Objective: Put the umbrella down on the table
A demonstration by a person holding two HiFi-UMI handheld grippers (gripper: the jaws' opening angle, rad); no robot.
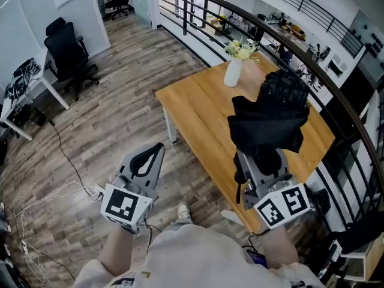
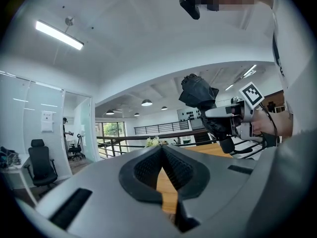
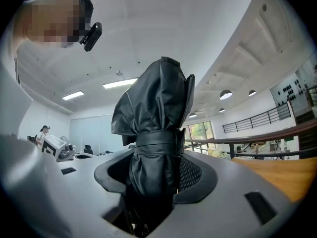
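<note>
Right gripper (image 1: pixel 264 161) has the folded black fabric umbrella (image 1: pixel 267 116) clamped between its jaws, which sit wide around the bundle just below its wrap strap. The canopy bunches out past the jaw tips. From the head view, the umbrella is held in the air over the near right part of the light wooden desk (image 1: pixel 192 101), not yet laid down. And the left gripper (image 1: pixel 155 155) is out to the left over the grey plank floor (image 1: pixel 120 89), clear of the desk, jaws closed tip to tip with nothing in them. At the far end of the desk stands a white vase (image 1: pixel 233 72) of pale flowers (image 1: pixel 242 50), well apart from the umbrella.
</note>
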